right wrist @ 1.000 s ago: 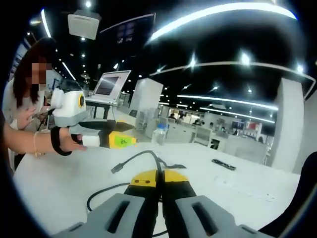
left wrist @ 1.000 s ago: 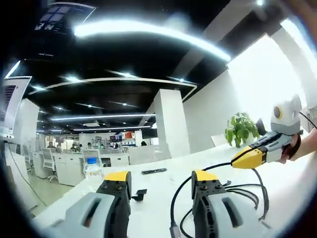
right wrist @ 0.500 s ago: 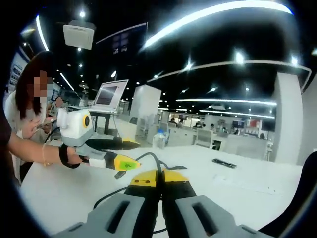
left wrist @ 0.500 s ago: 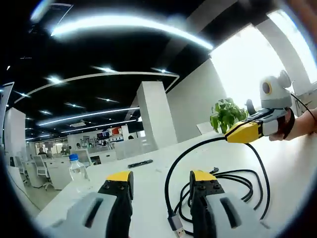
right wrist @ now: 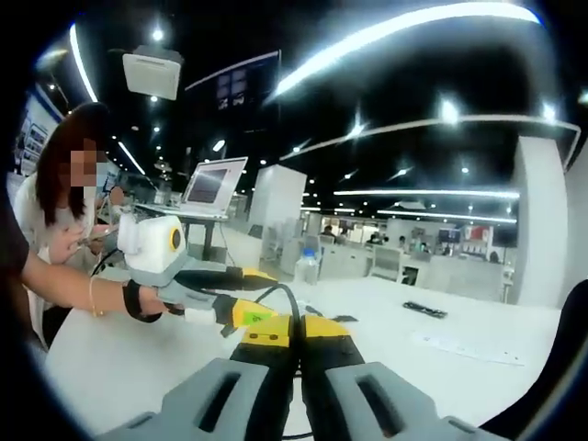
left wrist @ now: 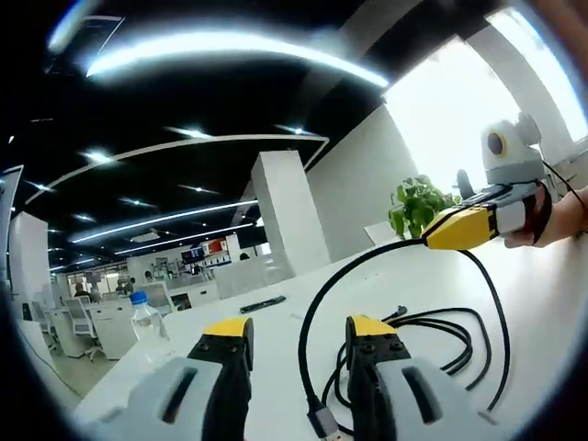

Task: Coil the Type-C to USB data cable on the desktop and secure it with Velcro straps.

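White desktop (left wrist: 551, 303) below, left gripper (left wrist: 299, 335) fingers apart; right gripper (right wrist: 295, 329) fingers pinch the cable (left wrist: 308, 322).

Black cable (left wrist: 478, 331), white desktop (left wrist: 542, 303), yellow-tipped grey right tool (right wrist: 296, 327).

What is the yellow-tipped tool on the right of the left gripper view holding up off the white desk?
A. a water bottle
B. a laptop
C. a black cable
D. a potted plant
C: the right gripper is shut on the black cable, which arcs from its jaws down to the loose coil on the desk, while the water bottle stands apart.
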Motion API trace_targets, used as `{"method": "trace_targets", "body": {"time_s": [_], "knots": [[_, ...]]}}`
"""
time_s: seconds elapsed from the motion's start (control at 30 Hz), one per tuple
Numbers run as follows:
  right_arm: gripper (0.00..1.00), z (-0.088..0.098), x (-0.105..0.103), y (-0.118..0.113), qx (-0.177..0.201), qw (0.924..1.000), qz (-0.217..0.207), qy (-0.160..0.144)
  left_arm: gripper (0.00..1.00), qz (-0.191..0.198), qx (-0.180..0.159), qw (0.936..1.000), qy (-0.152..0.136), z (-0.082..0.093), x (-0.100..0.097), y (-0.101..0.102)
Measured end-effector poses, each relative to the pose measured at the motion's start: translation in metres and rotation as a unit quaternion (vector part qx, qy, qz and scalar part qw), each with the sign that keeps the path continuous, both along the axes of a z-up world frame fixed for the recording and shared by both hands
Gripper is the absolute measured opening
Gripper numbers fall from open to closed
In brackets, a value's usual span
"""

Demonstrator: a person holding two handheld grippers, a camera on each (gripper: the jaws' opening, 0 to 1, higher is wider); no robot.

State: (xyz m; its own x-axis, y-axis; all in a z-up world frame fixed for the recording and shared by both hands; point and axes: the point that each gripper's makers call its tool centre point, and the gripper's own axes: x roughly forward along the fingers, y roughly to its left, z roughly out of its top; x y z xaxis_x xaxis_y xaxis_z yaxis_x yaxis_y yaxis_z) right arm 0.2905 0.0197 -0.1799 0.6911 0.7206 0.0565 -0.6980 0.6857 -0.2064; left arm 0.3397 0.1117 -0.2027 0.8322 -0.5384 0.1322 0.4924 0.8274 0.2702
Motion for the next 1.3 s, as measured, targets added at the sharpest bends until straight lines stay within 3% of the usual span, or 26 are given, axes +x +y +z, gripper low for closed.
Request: {"method": "trace_targets", "body": {"time_s": [0.47,0.63,0.97,1.3], "knots": [[0.01,-0.0007,-0.0024,0.0022,0.010,0.9999,0.007,0.009,0.30,-0.009,0.004,0.9999,-0.007,0.0015,-0.0023,-0.0024],[0.01,-0.0007,-0.0033,0.0035,0.012,0.9998,0.011,0.010,0.18,-0.014,0.014,0.9997,-0.011,0.0008,-0.0044,-0.0055],[0.01,-0.0002,-0.0043,0.0049,0.014,0.9997,0.015,0.011,0.16,-0.015,0.026,0.9994,-0.018,0.0002,-0.0048,-0.0073],[0.01,-0.0022,-0.0030,0.0049,0.019,0.9995,0.016,0.020,0.08,-0.016,0.031,0.9991,-0.022,0.0017,-0.0060,-0.0073]]}}
